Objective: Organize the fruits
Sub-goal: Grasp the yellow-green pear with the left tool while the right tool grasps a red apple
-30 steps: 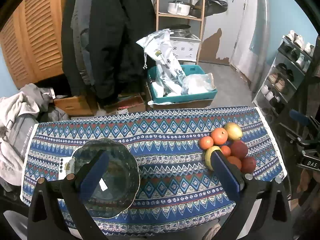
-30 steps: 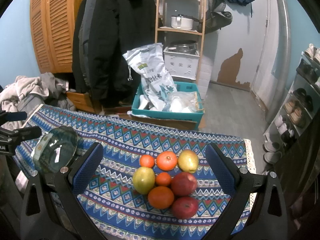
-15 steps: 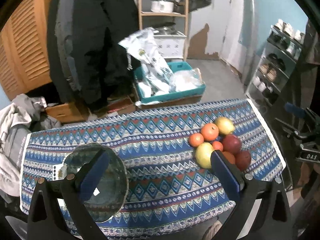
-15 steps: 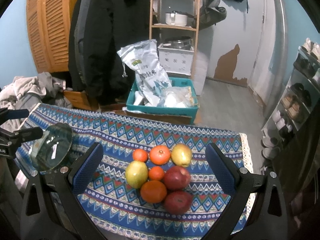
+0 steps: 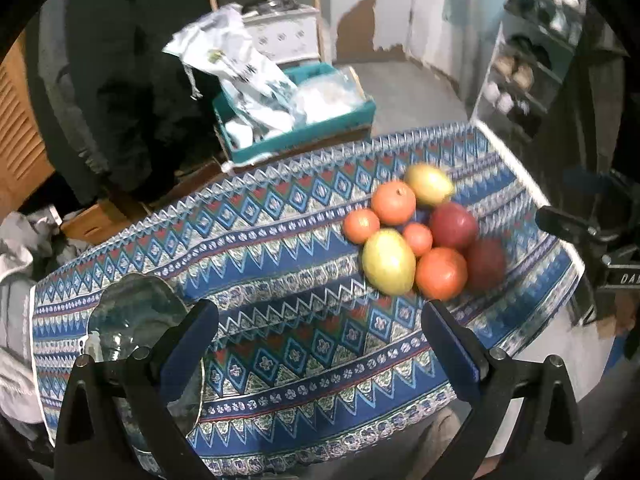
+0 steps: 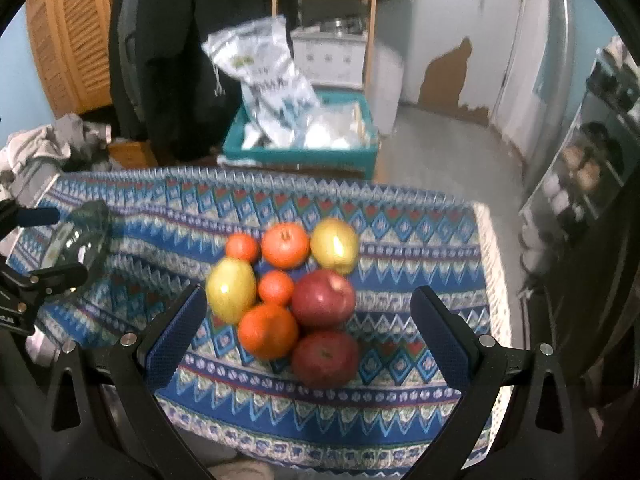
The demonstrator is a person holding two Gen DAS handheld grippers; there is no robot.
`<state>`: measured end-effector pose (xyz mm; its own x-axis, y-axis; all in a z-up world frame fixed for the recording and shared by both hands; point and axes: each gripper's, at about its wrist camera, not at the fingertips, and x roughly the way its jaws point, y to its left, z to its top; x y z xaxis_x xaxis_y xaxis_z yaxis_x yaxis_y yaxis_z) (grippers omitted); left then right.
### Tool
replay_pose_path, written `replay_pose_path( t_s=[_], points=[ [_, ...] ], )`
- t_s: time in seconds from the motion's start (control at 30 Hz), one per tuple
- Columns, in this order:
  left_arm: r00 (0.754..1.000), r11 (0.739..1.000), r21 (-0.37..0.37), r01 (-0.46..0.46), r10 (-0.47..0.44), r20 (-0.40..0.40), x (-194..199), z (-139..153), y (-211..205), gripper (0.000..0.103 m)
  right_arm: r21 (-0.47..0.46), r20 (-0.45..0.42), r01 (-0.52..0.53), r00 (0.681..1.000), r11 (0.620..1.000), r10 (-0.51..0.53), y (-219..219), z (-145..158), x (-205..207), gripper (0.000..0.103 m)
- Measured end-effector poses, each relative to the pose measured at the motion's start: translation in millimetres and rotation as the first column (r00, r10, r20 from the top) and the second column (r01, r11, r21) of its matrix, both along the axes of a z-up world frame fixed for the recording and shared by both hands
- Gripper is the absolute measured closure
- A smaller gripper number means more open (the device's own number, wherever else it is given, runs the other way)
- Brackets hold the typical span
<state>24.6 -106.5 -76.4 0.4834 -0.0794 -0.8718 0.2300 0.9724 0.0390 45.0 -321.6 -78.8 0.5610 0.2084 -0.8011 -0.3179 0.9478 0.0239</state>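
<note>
The right gripper (image 6: 308, 332), its blue-padded jaws spread wide and empty, hovers over a cluster of fruit on a table draped in a blue patterned cloth (image 6: 400, 396). A dark red apple (image 6: 325, 358) lies nearest between the jaws, a large orange (image 6: 267, 331) touching it at 9 o'clock; a second red apple (image 6: 322, 298), a small tangerine (image 6: 275, 287) and a yellow-green pear (image 6: 231, 290) sit just beyond, with more oranges and another pear at 12 o'clock. The left gripper (image 5: 320, 344), jaws likewise wide apart and holding nothing, has the fruit pile (image 5: 416, 240) at its 1 o'clock and a clear glass bowl (image 5: 136, 320) at 9 o'clock, partly behind its left finger. Farther off, a teal crate (image 6: 300, 156) holds white bags.
</note>
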Motion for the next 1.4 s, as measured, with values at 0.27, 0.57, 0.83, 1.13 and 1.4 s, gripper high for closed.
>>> replay_pose_path(
  t_s=[0.27,0.57,0.83,1.13,1.4],
  points=[
    [0.996,0.999,0.026,0.021,-0.018,-0.088,13,-41,-11,0.001,-0.015,-0.146,0.019,0.989,1.0,-0.021,-12,-44,13,0.003],
    [0.985,1.0,0.018,0.007,-0.003,-0.172,28,-81,-11,0.001,-0.119,-0.257,-0.061,0.966,0.991,0.028,-3,-95,19,0.003],
    [0.98,1.0,0.022,0.018,-0.013,-0.199,35,-99,-13,0.001,-0.159,-0.298,-0.107,0.953,0.981,0.056,3,-124,29,0.003],
    [0.977,1.0,-0.019,0.019,-0.023,-0.213,47,-106,-24,0.001,-0.099,-0.323,-0.118,0.943,0.988,0.08,0,-134,38,0.027],
    [0.973,0.997,-0.068,-0.019,0.003,-0.233,66,-113,-39,0.001,-0.06,-0.309,-0.029,0.951,0.998,0.009,-28,-128,40,0.027]
  ],
)
